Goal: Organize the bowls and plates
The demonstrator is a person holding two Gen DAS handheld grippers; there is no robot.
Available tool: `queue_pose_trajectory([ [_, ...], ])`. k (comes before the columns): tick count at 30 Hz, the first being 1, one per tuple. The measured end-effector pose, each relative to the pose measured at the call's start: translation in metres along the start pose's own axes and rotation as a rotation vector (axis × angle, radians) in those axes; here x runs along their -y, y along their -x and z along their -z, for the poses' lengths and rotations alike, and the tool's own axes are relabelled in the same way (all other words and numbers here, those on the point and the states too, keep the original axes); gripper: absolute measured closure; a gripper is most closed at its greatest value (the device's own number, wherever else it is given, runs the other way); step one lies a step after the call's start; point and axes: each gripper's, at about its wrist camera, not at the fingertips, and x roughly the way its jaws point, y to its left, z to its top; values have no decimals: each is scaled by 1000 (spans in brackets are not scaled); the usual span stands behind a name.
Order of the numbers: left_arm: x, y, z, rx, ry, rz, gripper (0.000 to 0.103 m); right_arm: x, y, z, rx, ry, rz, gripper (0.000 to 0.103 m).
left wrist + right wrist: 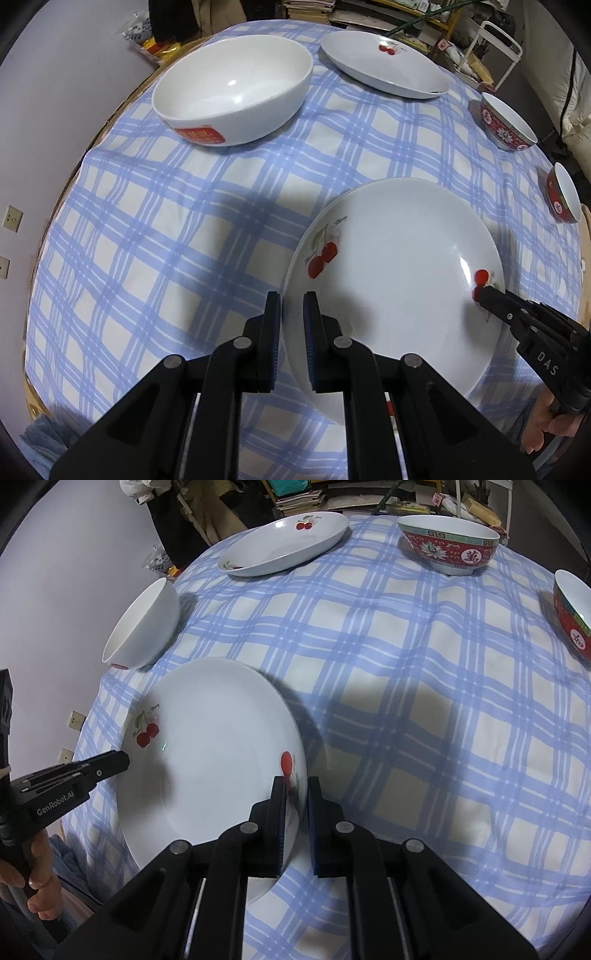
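Gripping the near plate by opposite rims, both grippers narrowed onto it: left gripper pinching the left edge, right gripper the right. Holding it tilted just over the bench. Probably needing a level carry next, onto the far plate, dodging the white bowl.

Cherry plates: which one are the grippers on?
The near plate, not the far plate by the white bowl. The left gripper and right gripper each clamp its rim on opposite sides; the far one sits untouched.
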Motion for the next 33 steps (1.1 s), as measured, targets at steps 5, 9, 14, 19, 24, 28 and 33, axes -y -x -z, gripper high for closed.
queue_pose_trajectory([
  [5, -1, -2, -1, -1, 8, -14, 91, 2, 1, -1, 5, -11, -8, 91],
  [9, 0, -3, 0, -5, 7, -19, 89, 3, 3, -1, 9, -17, -7, 91],
  [14, 0, -4, 0, -7, 10, -22, 88, 4, 4, -1, 10, -19, -4, 91],
  [19, 1, -5, 0, -8, 12, -20, 88, 4, 3, -2, 11, -17, -5, 91],
  [24, 0, -8, -2, -15, 15, -13, 87, 1, 0, -3, 10, 7, -3, 92],
  [28, 1, -8, -2, -13, 10, -21, 87, 2, -1, -5, 8, -2, -11, 92],
  [33, -3, -3, -3, 2, 33, -16, 87, 4, -3, -7, 1, -11, -16, 92],
])
